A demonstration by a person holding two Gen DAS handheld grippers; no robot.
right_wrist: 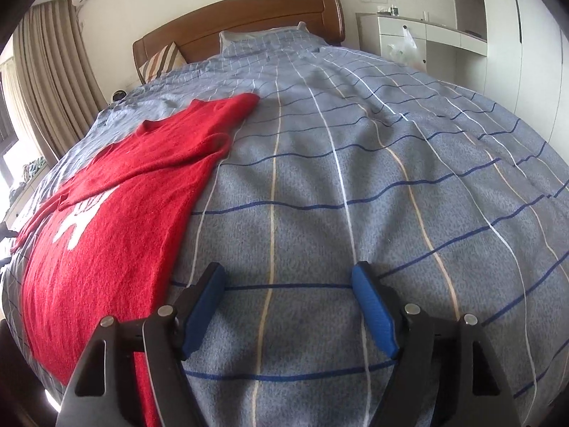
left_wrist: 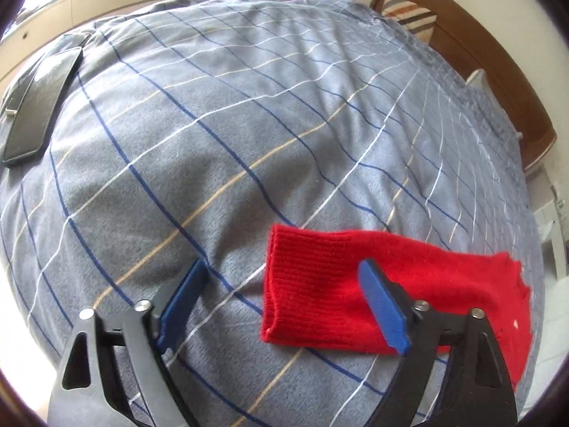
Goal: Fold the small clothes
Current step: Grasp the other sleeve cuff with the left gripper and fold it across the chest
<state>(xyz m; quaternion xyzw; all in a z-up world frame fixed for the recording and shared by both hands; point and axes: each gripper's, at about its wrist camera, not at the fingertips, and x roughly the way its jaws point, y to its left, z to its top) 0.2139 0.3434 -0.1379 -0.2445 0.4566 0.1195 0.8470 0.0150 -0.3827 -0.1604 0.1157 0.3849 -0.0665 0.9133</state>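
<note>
A small red knit sweater (right_wrist: 117, 213) with a white print lies flat on the grey checked bed cover (right_wrist: 355, 178), its sleeve folded in across the chest. My right gripper (right_wrist: 288, 274) is open and empty, low over the cover just right of the sweater's hem. In the left wrist view a red ribbed sleeve cuff (left_wrist: 320, 291) lies on the cover (left_wrist: 213, 142). My left gripper (left_wrist: 281, 277) is open and empty, its right finger over the sleeve, its left finger over bare cover.
Two dark phones (left_wrist: 39, 103) lie on the cover at far left. A wooden headboard (right_wrist: 242, 17) and a striped pillow (right_wrist: 163, 60) are at the bed's head. White cabinets (right_wrist: 444, 39) stand to the right, curtains (right_wrist: 49, 78) to the left.
</note>
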